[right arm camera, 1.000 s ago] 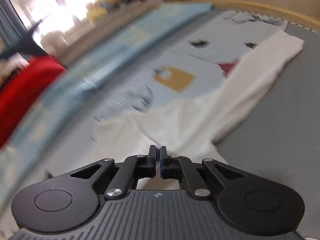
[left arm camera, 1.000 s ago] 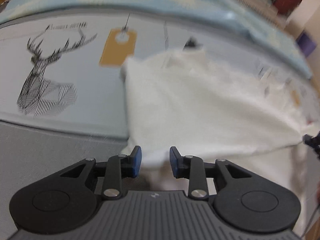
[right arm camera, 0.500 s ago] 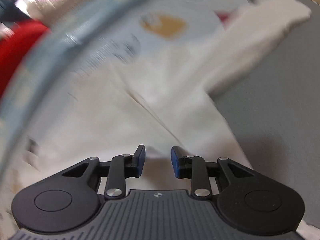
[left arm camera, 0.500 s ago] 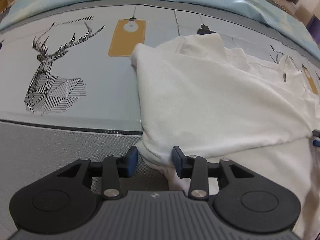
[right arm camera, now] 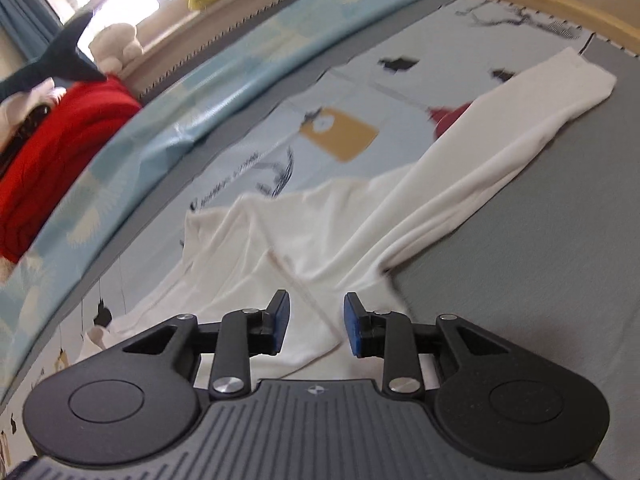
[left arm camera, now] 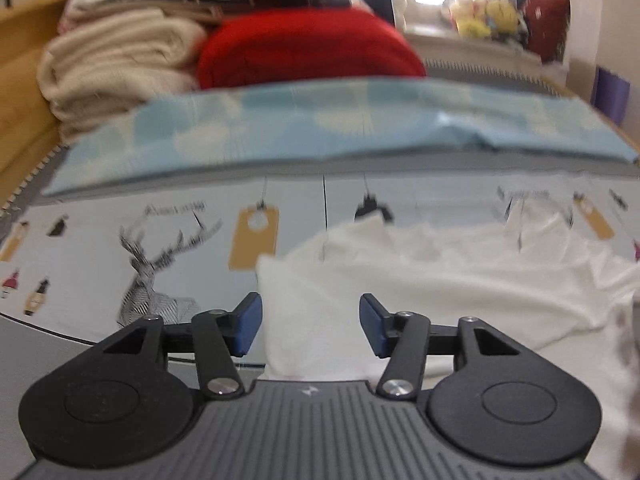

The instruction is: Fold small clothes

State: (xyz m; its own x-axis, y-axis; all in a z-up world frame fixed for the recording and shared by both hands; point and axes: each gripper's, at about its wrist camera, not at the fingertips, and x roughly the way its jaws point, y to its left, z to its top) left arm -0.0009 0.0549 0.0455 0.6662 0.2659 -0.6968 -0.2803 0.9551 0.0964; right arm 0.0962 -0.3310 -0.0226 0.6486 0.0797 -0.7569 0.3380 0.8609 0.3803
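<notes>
Between my left claw's [left arm camera: 310, 325] pads nothing was gripped: jaws had just been opening and stood wide, white cloth only showing below the gap. That view had lifted off the cloth edge it sat on half a second earlier, now showing the far pile. Right claw [right arm camera: 316, 323] was pinched a second earlier; its jaws had opened and sat parted over a seam, pads not pressing. My read: both released, one fold laid.

White garment [right arm camera: 320, 232] lay rumpled on the deer-print sheet [left arm camera: 168, 256], its long sleeve [right arm camera: 500, 152] stretched out onto the grey mat [right arm camera: 540, 280], still unfolded.

Blue cloud blanket [left arm camera: 320, 128], red bundle [left arm camera: 308, 52] and cream blanket [left arm camera: 116, 68] sat beyond, well apart. Nothing blocked the sleeve.
</notes>
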